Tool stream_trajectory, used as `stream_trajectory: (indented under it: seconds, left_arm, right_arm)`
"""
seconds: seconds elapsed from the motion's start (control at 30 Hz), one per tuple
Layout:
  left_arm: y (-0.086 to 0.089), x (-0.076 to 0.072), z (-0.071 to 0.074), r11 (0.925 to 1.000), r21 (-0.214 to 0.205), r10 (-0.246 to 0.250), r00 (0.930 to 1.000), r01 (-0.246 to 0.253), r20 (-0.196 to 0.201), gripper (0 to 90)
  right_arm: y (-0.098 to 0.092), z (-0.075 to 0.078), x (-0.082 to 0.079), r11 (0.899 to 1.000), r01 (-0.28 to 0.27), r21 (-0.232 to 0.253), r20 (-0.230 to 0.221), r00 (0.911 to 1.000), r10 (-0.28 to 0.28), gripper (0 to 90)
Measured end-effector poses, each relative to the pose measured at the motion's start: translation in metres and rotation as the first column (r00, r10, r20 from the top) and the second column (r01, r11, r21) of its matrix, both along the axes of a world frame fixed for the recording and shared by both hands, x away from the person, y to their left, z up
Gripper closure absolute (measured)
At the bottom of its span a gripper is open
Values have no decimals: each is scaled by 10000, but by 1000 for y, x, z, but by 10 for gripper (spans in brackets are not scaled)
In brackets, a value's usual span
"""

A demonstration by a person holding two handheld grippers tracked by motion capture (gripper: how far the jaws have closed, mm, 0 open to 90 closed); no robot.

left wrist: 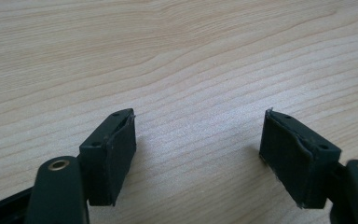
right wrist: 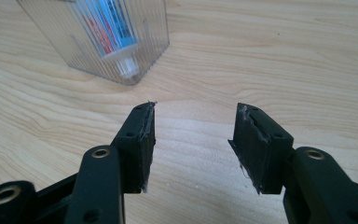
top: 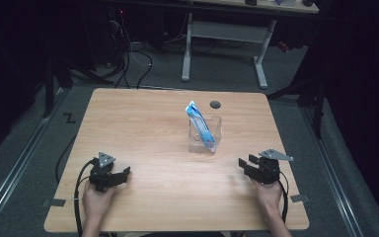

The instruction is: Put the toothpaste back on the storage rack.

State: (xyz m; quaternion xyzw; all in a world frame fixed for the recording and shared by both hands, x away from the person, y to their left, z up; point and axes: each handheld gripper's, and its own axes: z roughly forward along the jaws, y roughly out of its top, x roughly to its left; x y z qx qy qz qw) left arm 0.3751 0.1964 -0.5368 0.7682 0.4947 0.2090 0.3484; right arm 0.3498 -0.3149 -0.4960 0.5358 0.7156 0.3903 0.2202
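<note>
Both tools rested spread and empty at the lower edge of the wooden table (top: 143, 123).
A blue-and-white tube (top: 201, 127) leaned in a clear ribbed plastic holder (top: 216, 129) at frame centre, well apart from the left tool (top: 122, 174) and right tool (top: 245, 164). The right should probably approach squarely, jaws straddling the tube's projecting top, to avoid tipping the light holder.

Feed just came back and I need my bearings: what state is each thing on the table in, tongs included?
Clear container: upright on the table, open at the top.
Toothpaste tube: inside the container, leaning, cap end down, top end sticking out above the rim.
Left tongs: open, nothing between the jaws, low over bare wood.
Right tongs: open, nothing between the jaws, pointed toward the container, apart from it.
Table: wooden.
</note>
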Motion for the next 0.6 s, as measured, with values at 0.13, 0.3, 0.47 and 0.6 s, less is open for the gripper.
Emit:
stream_trajectory:
  seconds: [0.13,0.3,0.47,0.6]
  left_arm:
    - [0,0,0,10000,3,1,10000,-1,1,273]
    - [0,0,0,10000,3,2,10000,-2,0,273]
    - [0,0,0,10000,2,19,10000,-19,15,273]
    - [0,0,0,10000,5,3,10000,-3,0,273]
  right_arm:
    - [0,-7,2,10000,43,-49,-184,9998,-44,487]
    - [2,-15,3,9999,62,-144,-390,9992,-68,488]
    - [5,-18,6,9995,12,-304,-453,9990,-25,488]
    - [7,-21,7,9989,-37,-469,-519,9987,12,487]
